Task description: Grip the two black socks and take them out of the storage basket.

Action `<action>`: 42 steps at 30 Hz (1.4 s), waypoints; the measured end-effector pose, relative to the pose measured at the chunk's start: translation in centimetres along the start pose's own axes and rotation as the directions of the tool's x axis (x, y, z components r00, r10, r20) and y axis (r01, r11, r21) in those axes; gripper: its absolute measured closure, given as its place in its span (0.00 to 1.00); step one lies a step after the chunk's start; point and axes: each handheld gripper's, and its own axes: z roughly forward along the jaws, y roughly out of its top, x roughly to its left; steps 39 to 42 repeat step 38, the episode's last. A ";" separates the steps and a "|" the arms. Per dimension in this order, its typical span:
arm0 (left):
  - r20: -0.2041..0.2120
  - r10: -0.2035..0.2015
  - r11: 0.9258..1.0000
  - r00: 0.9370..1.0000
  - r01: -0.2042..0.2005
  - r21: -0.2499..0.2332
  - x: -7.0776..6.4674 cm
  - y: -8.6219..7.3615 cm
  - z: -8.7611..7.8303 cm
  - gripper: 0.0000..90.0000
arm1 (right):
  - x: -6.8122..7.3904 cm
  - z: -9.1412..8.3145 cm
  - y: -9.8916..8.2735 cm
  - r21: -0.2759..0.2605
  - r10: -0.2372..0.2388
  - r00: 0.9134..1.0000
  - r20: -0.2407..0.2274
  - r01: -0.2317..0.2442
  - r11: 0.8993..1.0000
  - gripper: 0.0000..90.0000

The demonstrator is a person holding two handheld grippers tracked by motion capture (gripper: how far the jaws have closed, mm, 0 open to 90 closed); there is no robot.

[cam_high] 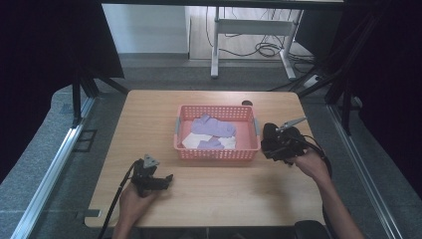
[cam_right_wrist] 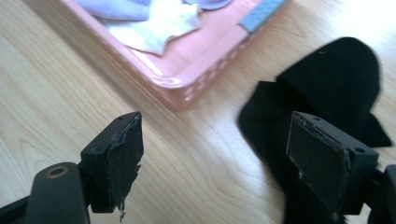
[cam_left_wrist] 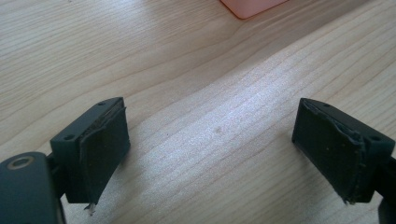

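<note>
Black sock (cam_right_wrist: 327, 88) lay on the desk (cam_right_wrist: 56, 93) past the right hand-held gripper (cam_right_wrist: 219, 163), jaws apart and empty; from above the gripper hid it.

pink plastic basket (cam_high: 217, 153) mid wooden table (cam_high: 149, 114), purple socks (cam_high: 213, 125) and white cloths (cam_high: 191, 140) inside; black sock (cam_high: 271, 137) just right, under right gripper (cam_high: 282, 147); left gripper (cam_high: 158, 180) near front edge.

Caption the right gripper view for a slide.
Open right gripper over the table beside a black sock, near the pink basket.
</note>
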 end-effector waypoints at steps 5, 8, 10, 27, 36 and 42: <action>0.000 0.004 1.000 1.000 -0.004 0.003 0.0 0.0 0.0 0.12 | 1.2 0.9 -0.3 -0.008 -0.022 0.999 -0.024 0.022 1.000 0.21; 0.000 0.004 1.000 1.000 -0.004 0.003 0.0 0.0 0.0 0.12 | 1.8 1.5 -0.6 -0.008 -0.034 0.999 -0.039 0.033 0.999 0.20; 0.000 0.004 1.000 1.000 -0.004 0.003 0.0 0.0 0.0 0.12 | 2.3 2.0 -0.8 -0.005 -0.047 0.998 -0.041 0.046 0.999 0.20; 0.000 0.004 1.000 1.000 -0.004 0.004 0.0 0.0 0.0 0.12 | 4.5 6.6 -4.2 -0.033 -0.069 0.996 -0.048 0.068 0.997 0.19; 0.000 0.001 1.000 1.000 -0.001 0.001 0.0 0.0 0.0 0.12 | 5.0 8.0 -5.6 -0.108 -0.096 0.995 -0.040 0.091 0.990 0.16; -0.001 0.001 1.000 1.000 -0.001 0.001 0.0 0.0 0.0 0.12 | 5.0 8.0 -5.8 -0.125 -0.097 0.994 -0.040 0.091 0.988 0.16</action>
